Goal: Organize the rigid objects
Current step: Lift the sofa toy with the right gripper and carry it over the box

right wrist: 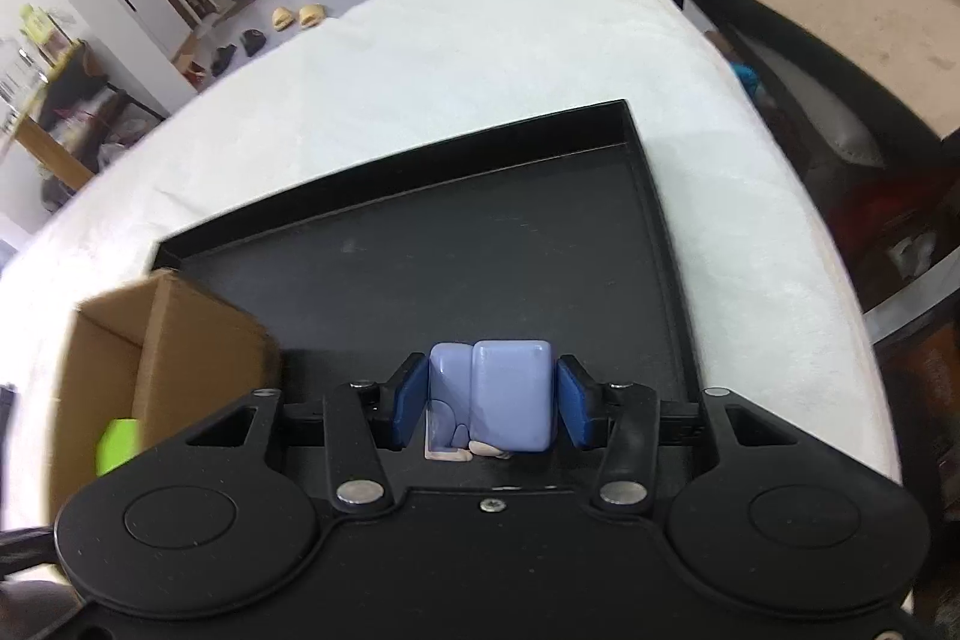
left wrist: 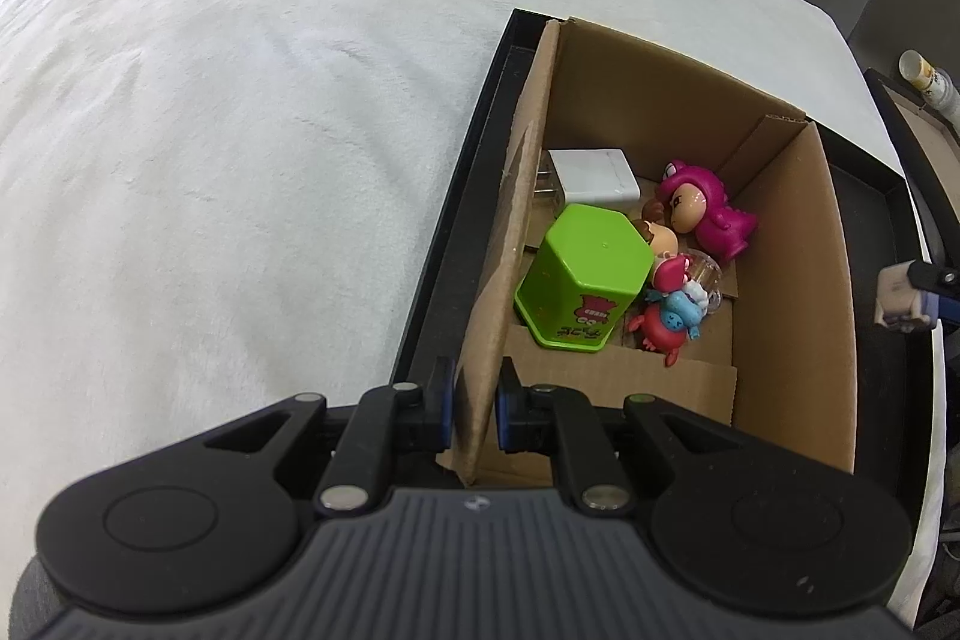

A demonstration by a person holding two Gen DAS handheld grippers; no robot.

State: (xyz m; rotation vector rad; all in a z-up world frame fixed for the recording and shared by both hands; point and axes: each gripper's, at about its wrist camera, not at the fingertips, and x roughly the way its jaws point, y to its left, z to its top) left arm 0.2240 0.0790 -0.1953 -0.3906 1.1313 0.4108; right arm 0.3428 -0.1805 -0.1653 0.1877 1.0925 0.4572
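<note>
The left hand-held gripper (left wrist: 474, 409) pinches the near wall of the cardboard box (left wrist: 792, 244), which stands in a black tray (right wrist: 420, 244) on the white-covered table (left wrist: 240, 130); the right hand-held gripper (right wrist: 491, 400) clamps a blue toy (right wrist: 510, 394) above the tray; a green cup (left wrist: 576, 280), charger (left wrist: 594, 181) and figurines (left wrist: 708, 214) lie inside the box.

Toys and green cup (left wrist: 579, 277) fill cardboard box (left wrist: 798, 244).
</note>
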